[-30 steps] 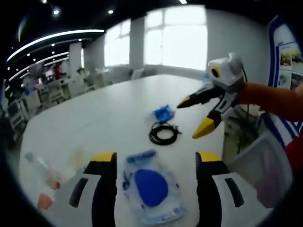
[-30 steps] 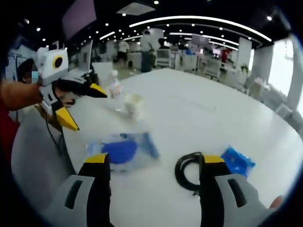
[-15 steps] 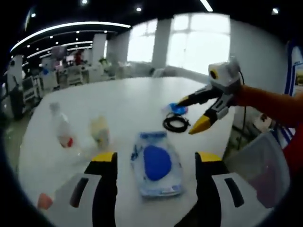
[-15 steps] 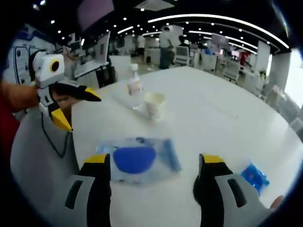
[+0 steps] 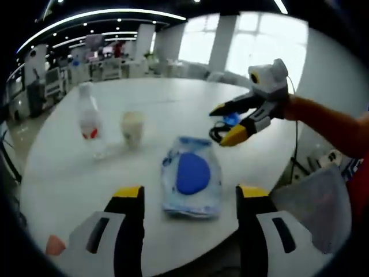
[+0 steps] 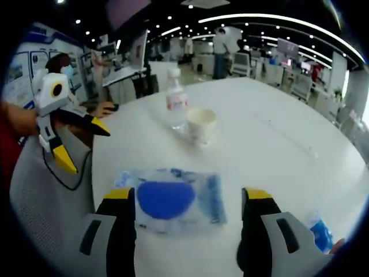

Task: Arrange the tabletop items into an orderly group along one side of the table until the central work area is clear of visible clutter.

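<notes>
A clear plastic bag with a blue oval inside (image 5: 192, 179) (image 6: 173, 199) lies on the white round table (image 5: 173, 115) (image 6: 271, 138), just ahead of both pairs of jaws. A water bottle (image 5: 89, 122) (image 6: 176, 103) and a paper cup (image 5: 132, 127) (image 6: 200, 125) stand side by side farther in. A black cable coil (image 5: 217, 134) and a small blue packet (image 5: 231, 119) (image 6: 320, 234) lie near the table edge. My left gripper (image 5: 189, 199) (image 6: 75, 144) is open over the near rim. My right gripper (image 6: 190, 205) (image 5: 228, 122) is open too, hovering over the cable coil.
A grey chair back (image 5: 314, 205) (image 6: 40, 202) sits beside the table edge. An orange sleeve (image 5: 328, 124) holds the right gripper. People and desks (image 6: 222, 49) fill the room beyond the table. A seated person (image 6: 63, 66) is at a desk behind.
Both views have swung: the bottle and cup have moved toward the middle of each picture. The bag now lies centred between the right jaws, and the right gripper has come over the cable coil.
</notes>
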